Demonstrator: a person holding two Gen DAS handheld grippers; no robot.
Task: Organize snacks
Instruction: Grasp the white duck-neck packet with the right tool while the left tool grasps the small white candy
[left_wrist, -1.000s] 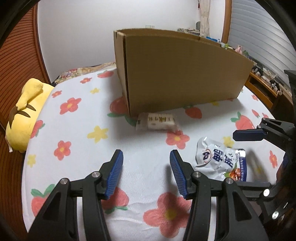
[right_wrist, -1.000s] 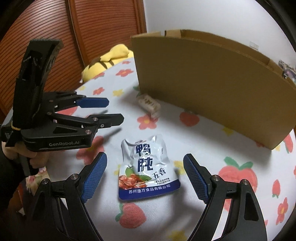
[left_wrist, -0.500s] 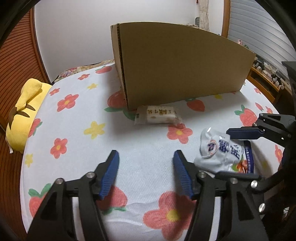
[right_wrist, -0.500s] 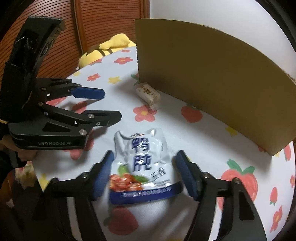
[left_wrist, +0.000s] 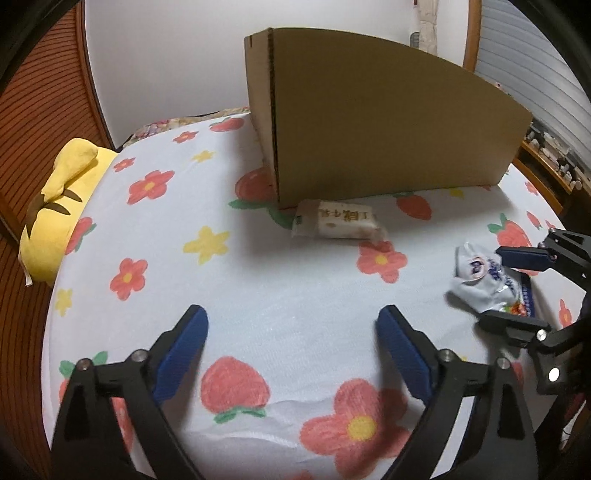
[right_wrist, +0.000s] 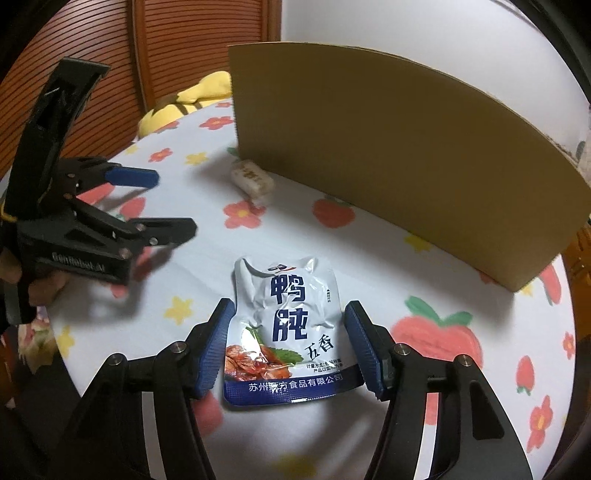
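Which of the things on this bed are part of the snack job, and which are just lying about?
Job:
- silver pouch, between the right gripper fingers
- wrapped bar, against the box
- cardboard box
- left gripper, open, empty

Lying about:
- yellow plush
- flowered sheet

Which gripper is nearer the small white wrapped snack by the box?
Left. The left gripper faces the small white wrapped snack across bare sheet; the right gripper is farther back, straddling the pouch.

A yellow plush toy (left_wrist: 55, 206) lies at nine o'clock on the flowered bedsheet (left_wrist: 258, 295); slatted wooden doors (right_wrist: 192, 55) behind.
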